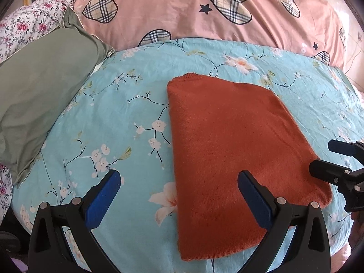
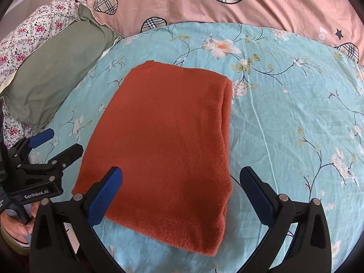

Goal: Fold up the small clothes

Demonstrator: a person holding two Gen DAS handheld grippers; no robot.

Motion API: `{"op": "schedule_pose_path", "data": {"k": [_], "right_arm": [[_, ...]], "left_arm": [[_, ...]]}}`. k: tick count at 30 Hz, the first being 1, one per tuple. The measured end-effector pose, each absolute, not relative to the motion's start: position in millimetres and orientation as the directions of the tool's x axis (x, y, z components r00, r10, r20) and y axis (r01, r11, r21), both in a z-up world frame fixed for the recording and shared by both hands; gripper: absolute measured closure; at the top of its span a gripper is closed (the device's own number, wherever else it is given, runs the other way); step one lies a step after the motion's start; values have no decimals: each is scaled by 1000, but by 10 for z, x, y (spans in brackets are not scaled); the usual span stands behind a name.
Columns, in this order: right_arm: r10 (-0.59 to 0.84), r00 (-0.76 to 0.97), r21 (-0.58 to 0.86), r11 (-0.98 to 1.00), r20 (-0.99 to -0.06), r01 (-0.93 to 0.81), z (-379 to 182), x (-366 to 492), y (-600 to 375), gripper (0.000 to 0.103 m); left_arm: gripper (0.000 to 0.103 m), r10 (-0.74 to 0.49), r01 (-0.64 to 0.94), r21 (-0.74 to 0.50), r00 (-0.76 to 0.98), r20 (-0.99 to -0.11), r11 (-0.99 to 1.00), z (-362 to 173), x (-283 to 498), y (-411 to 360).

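Looking down both wrist cameras, I see the rust-orange garment (image 2: 163, 141) lying folded into a neat oblong on the bed's light blue floral sheet (image 2: 284, 104), its doubled edge running along its right side in the right wrist view. My left tongs (image 1: 179, 195) are spread wide and hold nothing: one blue pad sits over bare sheet, the other over the near part of the garment, and I cannot tell whether it touches the cloth. My right tongs (image 2: 182, 191) are likewise spread wide and empty, straddling the garment's near end. Each tool shows at the edge of the other's view, one on either side of the garment. A green pillow (image 1: 41, 95) lies to the left, a pink quilt with plaid hearts (image 1: 204, 11) beyond. A hand (image 2: 16, 225) grips the left tool's handle.
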State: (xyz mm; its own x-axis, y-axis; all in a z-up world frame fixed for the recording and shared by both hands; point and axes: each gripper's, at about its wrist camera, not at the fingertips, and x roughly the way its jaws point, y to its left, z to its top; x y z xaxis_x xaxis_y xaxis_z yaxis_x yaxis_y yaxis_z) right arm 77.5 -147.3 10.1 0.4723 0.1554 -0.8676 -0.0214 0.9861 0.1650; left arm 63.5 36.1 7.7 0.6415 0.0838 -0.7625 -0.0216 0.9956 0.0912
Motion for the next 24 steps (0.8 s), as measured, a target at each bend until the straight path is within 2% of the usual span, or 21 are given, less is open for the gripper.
{"op": "schedule_pose_path", "data": {"k": [24], "right_arm": [[165, 474, 186, 983, -865, -3, 44, 827, -1571, 0]], "left_arm": [[0, 71, -2, 90, 630, -773, 996, 20, 743, 254]]}}
